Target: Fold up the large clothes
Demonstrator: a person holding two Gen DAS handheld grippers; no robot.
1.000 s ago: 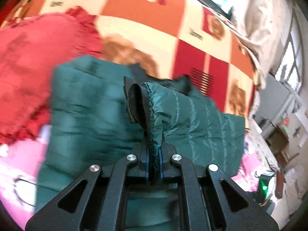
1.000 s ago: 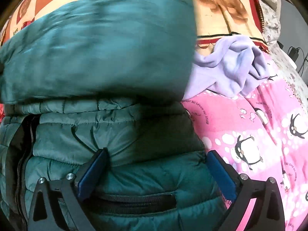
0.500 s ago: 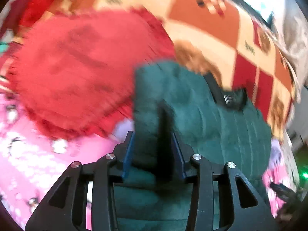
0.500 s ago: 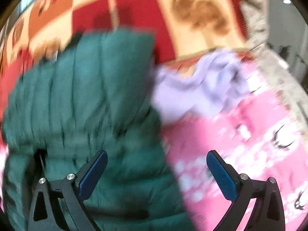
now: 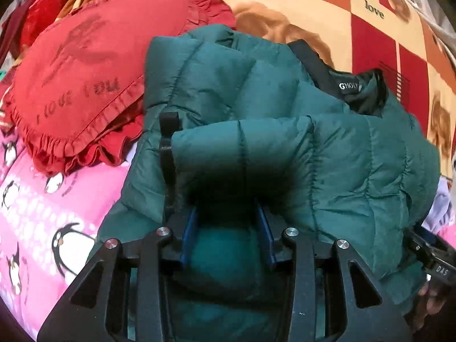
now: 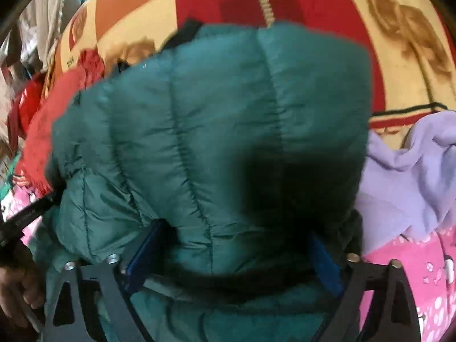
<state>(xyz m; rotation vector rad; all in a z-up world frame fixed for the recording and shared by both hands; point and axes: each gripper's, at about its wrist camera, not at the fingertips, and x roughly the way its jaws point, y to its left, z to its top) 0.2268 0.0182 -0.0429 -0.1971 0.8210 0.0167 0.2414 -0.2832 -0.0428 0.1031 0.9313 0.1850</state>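
A dark green quilted puffer jacket [image 5: 327, 156] lies folded in a thick bundle on the bed, its black collar label [image 5: 349, 85] facing up. My left gripper [image 5: 228, 236] stands partly open, with a padded fold of the jacket bulging between its blue pads [image 5: 189, 236]. My right gripper [image 6: 230, 256] is open wide, and the jacket [image 6: 213, 131] fills the space between its blue pads [image 6: 142, 253]. The fingertips of both grippers are hidden under the fabric.
A red heart-shaped ruffled pillow [image 5: 85, 71] lies left of the jacket. A lilac garment [image 6: 413, 176] lies to its right. Pink penguin-print bedding [image 5: 37, 222] covers the near side, and an orange and red patterned blanket [image 5: 313, 5] lies behind.
My left gripper has opened from being shut on the jacket's cuff. The sleeve now lies folded over the bundle. Both views have shifted and steadied close over the jacket.
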